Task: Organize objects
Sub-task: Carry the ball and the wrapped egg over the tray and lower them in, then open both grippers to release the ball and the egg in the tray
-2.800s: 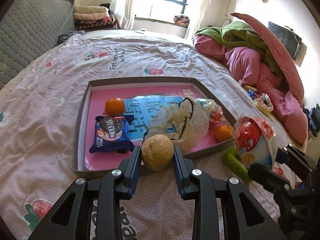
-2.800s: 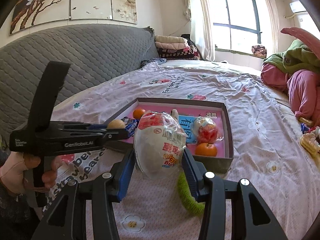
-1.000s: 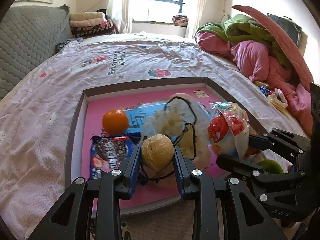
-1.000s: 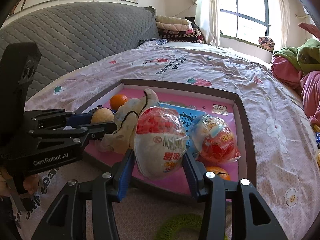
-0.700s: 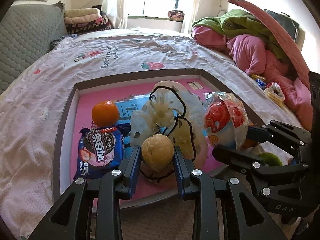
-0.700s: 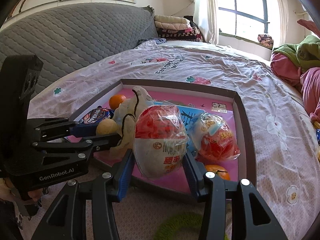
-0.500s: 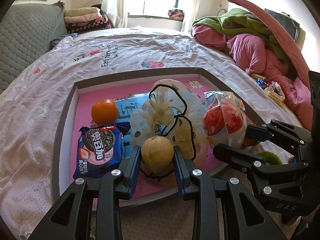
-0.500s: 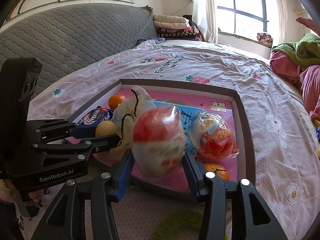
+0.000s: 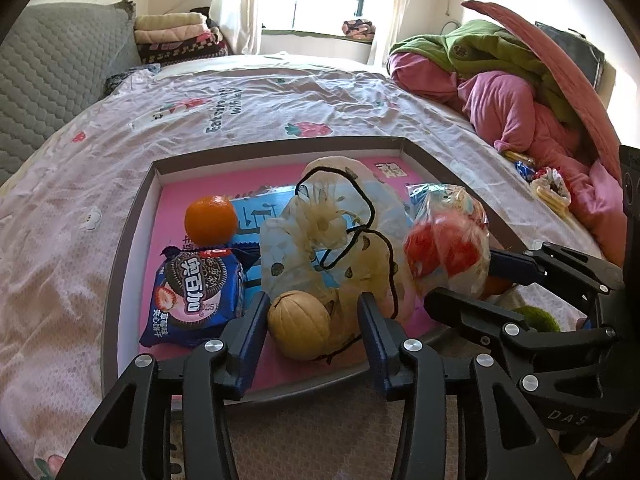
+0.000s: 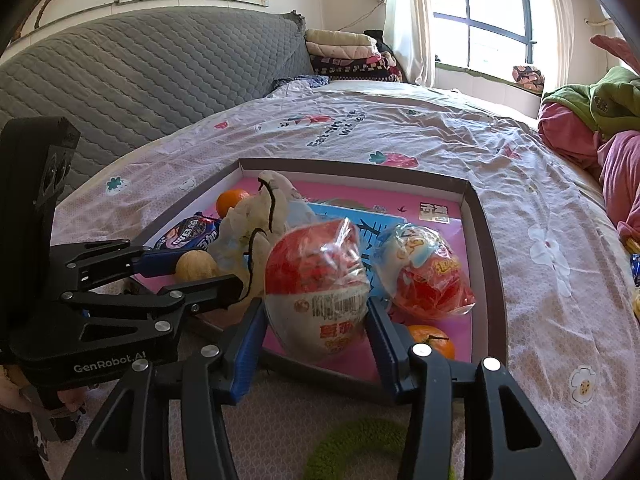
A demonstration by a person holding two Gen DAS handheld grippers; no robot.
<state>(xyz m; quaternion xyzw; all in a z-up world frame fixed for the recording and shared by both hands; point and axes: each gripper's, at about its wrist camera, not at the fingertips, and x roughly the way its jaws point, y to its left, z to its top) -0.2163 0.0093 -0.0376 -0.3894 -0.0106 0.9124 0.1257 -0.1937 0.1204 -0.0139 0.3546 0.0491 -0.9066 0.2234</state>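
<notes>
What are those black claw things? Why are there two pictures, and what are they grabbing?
They are grabbing tools. A person holds one in each hand, and each tool has a little camera looking along its two fingers, so you get one picture per hand.

Both look down at a shallow box with a pink bottom, lying on a bed. In it are an orange, a blue cookie packet, a cloth pouch and a wrapped toy egg.

The left gripper has just been opening its jaws, with a walnut loose between them. The right gripper squeezes another wrapped egg.
</notes>
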